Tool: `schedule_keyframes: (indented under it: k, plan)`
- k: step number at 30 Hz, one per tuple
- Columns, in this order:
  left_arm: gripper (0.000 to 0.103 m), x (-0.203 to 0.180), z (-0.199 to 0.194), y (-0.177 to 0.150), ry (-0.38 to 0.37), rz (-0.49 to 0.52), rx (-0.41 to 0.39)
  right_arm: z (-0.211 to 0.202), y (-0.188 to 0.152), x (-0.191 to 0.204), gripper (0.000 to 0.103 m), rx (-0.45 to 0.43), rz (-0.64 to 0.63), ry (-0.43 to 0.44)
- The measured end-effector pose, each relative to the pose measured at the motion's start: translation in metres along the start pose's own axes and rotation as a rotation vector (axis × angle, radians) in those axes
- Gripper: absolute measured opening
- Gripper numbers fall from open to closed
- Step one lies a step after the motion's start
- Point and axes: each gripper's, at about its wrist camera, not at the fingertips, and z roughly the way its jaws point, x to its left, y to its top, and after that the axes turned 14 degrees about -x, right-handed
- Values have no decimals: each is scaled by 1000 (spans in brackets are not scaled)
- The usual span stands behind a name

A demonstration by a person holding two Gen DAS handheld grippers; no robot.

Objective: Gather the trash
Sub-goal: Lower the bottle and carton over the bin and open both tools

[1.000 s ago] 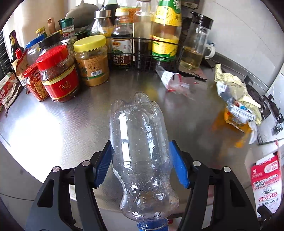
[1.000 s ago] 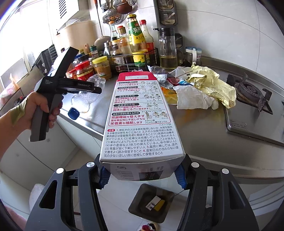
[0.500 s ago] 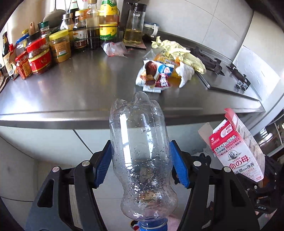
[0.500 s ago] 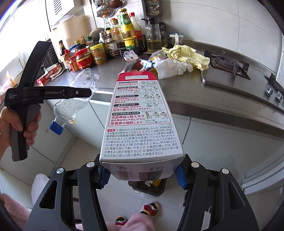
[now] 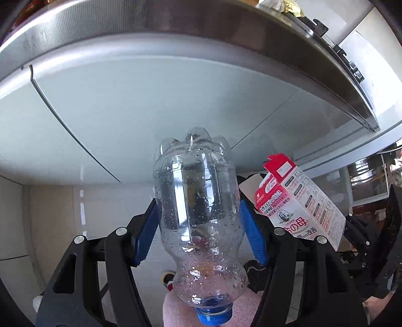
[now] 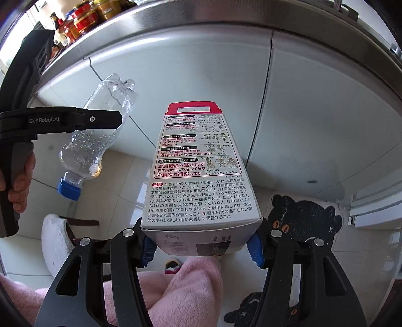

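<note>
- Two pale cabinet doors [image 6: 176, 83] under the steel counter edge [image 6: 226, 27] fill the background of both wrist views; jars with red and yellow lids [image 6: 85, 15] stand on the counter at the upper left of the right wrist view.
- Pink-clad legs [image 6: 181, 294] of the person show low in the right wrist view, above a tiled floor with a black bear-shaped mat [image 6: 304, 221] and a white slipper [image 6: 54, 239].
- The carton [image 6: 201, 171], white with a red top and Japanese print, is clamped at its lower end between the blue pads of the right gripper [image 6: 202, 247]; the jaws stand about a carton's width apart, and the carton points up and away toward the cabinet doors.
- The clear plastic bottle [image 5: 198, 213], wet inside with droplets, is pinched around its middle by the left gripper [image 5: 199, 226], whose jaws are spread to the bottle's width; its blue cap [image 5: 213, 314] points down toward the camera, its base up.
- In the right wrist view the bottle hangs tilted, cap down, left of the carton and apart from it, both held in the air below counter level.
</note>
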Motion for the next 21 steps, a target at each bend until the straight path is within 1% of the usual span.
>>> schedule_keyframes:
  k: [7, 13, 18, 21]
  plan:
    - [59, 5, 57, -9, 28, -35, 89, 66, -7, -5, 60, 100, 25, -31]
    - [58, 7, 101, -22, 52, -20, 146, 115, -16, -9, 60, 177, 36, -32]
    - [58, 12, 130, -25, 63, -20, 178, 145, -22, -18, 60, 227, 68, -33]
    - [58, 13, 145, -24, 52, -45, 209, 154, -20, -21, 64, 239, 93, -11]
